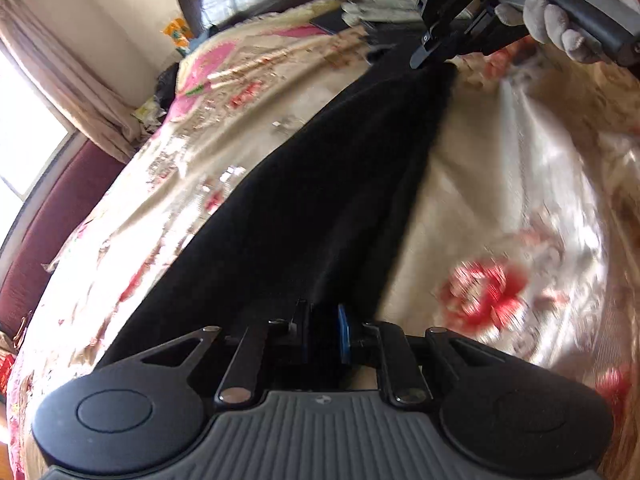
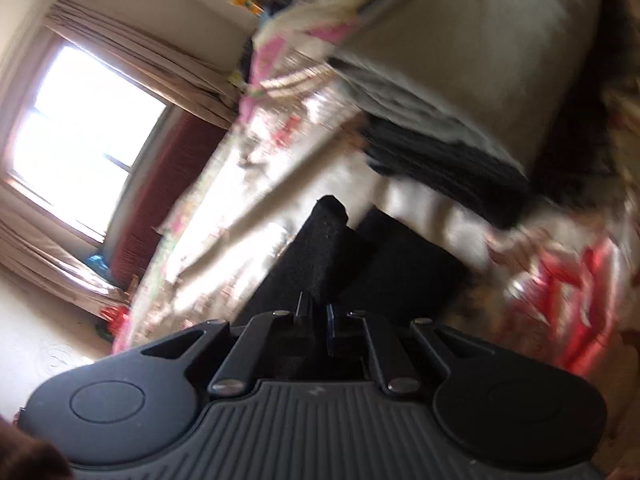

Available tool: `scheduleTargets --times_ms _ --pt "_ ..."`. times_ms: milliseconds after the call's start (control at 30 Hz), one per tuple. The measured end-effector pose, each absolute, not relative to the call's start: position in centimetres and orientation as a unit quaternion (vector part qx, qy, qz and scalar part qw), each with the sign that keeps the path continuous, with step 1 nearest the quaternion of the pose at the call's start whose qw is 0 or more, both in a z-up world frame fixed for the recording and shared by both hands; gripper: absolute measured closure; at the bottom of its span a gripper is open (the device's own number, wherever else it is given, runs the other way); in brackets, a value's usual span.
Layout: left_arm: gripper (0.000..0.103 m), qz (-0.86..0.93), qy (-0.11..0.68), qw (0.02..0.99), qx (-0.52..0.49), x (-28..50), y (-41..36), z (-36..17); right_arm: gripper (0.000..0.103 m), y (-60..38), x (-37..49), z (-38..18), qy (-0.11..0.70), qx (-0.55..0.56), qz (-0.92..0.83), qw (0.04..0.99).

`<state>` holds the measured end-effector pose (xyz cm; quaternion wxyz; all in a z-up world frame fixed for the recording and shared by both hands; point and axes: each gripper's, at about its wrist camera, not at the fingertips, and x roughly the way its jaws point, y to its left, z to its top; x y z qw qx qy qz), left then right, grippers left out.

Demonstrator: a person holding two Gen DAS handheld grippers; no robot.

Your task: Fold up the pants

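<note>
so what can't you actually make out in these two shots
- Black pants, left wrist view: the near end is hidden behind the left tongs.
- Right tongs, left wrist view: the upper body is cut off by the top edge.
- Folded stack, right wrist view: motion blur smears which garments it holds.
- Bedspread, both views: the floral pattern is blurred.

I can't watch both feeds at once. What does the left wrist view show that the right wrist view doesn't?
Only the left wrist view shows the whole stretch of the black pants, pulled into a band between the left gripper and the right gripper, plus the gloved hand holding the right one.

Only the right wrist view shows the window fully and the grey folded pile up close, though blurred.

Both show the floral bedspread, the curtain, and each gripper shut on the pants.
</note>
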<state>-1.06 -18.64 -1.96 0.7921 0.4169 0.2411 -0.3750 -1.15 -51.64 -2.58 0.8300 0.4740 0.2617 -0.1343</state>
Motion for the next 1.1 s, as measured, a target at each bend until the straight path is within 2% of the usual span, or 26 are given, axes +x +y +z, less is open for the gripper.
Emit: scheduleTargets --times_ms 33,100,367,500,600,700,900,1100 --pt "0.074 -0.374 0.233 0.788 0.429 -1.5 -18.8 -2.5 0.095 -52.0 -1.3 -4.6 0.281 0.495 -0.147 0.809" --pt "0.075 -0.376 0.23 0.786 0.434 -1.7 -18.9 -2.3 0.095 -52.2 -1.8 -5.8 0.267 0.518 -0.144 0.8" --pt "0.074 -0.382 0.246 0.796 0.399 -0.3 -18.8 -0.4 0.096 -52.6 -0.4 -2.5 0.235 0.486 -0.131 0.831" --pt "0.074 -0.387 0.26 0.78 0.417 -0.9 -19.0 -1.7 0.092 -52.3 0.9 -3.1 0.292 0.457 -0.165 0.824" --pt "0.074 -0.391 0.257 0.781 0.414 -1.4 -18.3 -1.5 0.09 -51.9 -0.2 -3.7 0.3 0.453 -0.172 0.822" --pt "0.07 -0.402 0.255 0.787 0.392 -1.5 -17.4 -0.2 0.09 -51.9 -1.5 -2.7 0.296 0.44 -0.181 0.828" --pt "0.067 -0.402 0.235 0.812 0.352 -0.4 -17.5 1.6 0.088 -51.6 -3.4 0.1 0.293 0.345 -0.241 0.859" --pt "0.065 -0.417 0.248 0.796 0.361 0.7 -20.9 -0.7 0.088 -52.9 0.9 2.3 0.272 0.319 -0.193 0.887"
